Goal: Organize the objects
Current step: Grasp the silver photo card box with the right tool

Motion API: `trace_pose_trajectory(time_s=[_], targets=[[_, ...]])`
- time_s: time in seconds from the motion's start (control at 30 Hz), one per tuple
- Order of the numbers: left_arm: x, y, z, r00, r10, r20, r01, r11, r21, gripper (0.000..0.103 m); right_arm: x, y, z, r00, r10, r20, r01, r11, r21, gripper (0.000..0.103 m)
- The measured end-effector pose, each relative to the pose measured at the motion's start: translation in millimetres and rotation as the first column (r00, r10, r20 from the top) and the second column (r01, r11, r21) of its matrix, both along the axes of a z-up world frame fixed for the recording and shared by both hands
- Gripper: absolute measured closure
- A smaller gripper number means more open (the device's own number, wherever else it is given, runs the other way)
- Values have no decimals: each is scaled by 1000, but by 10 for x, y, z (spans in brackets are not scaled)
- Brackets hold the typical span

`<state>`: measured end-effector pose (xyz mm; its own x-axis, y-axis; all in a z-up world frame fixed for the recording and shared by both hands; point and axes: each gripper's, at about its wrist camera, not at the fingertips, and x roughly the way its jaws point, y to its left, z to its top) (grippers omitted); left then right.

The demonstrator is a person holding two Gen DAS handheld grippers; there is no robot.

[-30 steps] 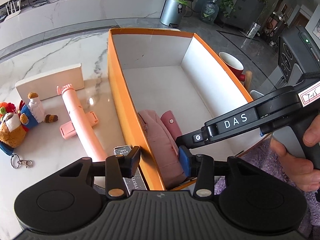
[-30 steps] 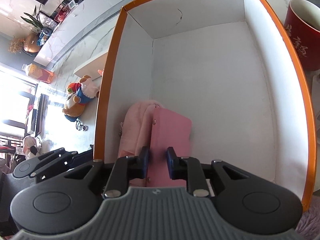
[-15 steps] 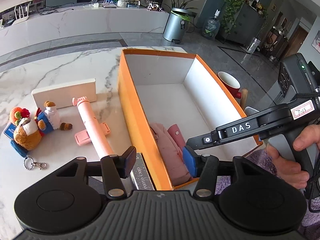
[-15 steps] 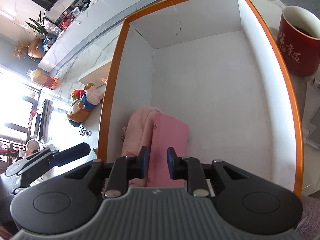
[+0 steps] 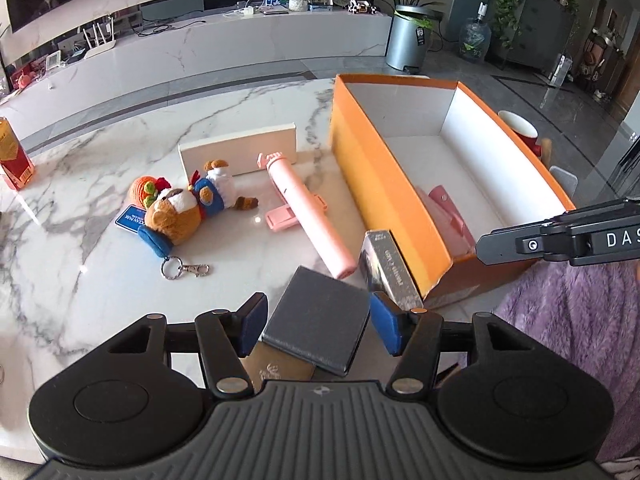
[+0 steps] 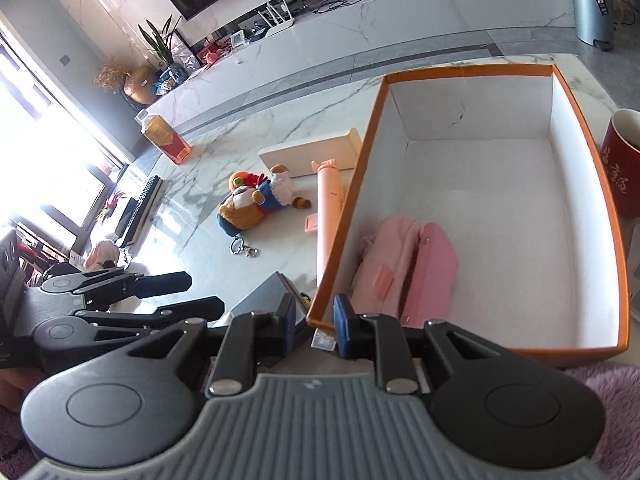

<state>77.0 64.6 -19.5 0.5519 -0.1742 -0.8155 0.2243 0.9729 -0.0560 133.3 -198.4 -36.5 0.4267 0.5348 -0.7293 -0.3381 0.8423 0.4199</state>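
My left gripper [image 5: 316, 330] has a ribbed grey body, and on each side of it I see a black round housing with a flat disc. Two black finger arms carry silver screws [image 5: 229, 384] and end in blue pads [image 5: 385, 328].

My right gripper [image 6: 314, 324] looks the same: a grey ribbed body, black housings, silver screws and blue pads [image 6: 343, 326]. In the left wrist view its black finger shows white letters "DAS" [image 5: 622, 239] and a small round mark. Beside the gripper I see fluffy purple fabric [image 5: 576, 328].
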Motion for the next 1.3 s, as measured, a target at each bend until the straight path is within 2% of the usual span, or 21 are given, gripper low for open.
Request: trace_pose_trajectory(time_s=[0.1,0.2,0.23,0.47,0.67,0.77,0.93,1.0,1.07,1.17,1.23,1.3], targets=[[-84,-28,-90,999,-42,2,42,998,47,29,-134,164,-123,1000,-7,7,7,999,-38,79],[-153,-61,-179,997,-73,10,71,992,100,27,-217,322,-325,1000,-30,6,30,995,-100,69],[-159,-57,-207,997,-71,6,70,992,105,27,-231,365,-381,999,-39,11,41,992,-119,69],[-154,12,-296,998,-69,0,68,995,77,27,-216,582,-736,991,-134,7,133,971,-198,69],[-111,81,-334,998,-65,-8,66,997,42,27,-153,748,-831,986,-164,19,164,958,-234,68],[-88,107,-341,998,-65,-9,65,997,48,28,-136,809,-847,987,-158,26,160,956,-246,68],[-33,88,-353,992,-121,-21,122,990,66,28,-110,828,-855,987,-159,19,158,955,-252,71],[3,50,-367,986,-166,-27,168,981,94,27,-88,807,-864,985,-170,2,166,954,-248,71],[9,-18,-389,970,-240,-37,243,962,125,24,-50,748,-878,980,-197,-37,186,961,-206,70],[-47,-168,-416,930,-365,-40,366,910,197,23,-25,676,-848,973,-222,-62,210,966,-154,69],[-55,-252,-453,913,-405,-49,405,885,229,23,-25,661,-824,971,-229,-66,219,966,-137,68],[-71,-371,-508,901,-430,-58,427,855,295,23,-15,689,-828,971,-231,-63,220,965,-142,68]])
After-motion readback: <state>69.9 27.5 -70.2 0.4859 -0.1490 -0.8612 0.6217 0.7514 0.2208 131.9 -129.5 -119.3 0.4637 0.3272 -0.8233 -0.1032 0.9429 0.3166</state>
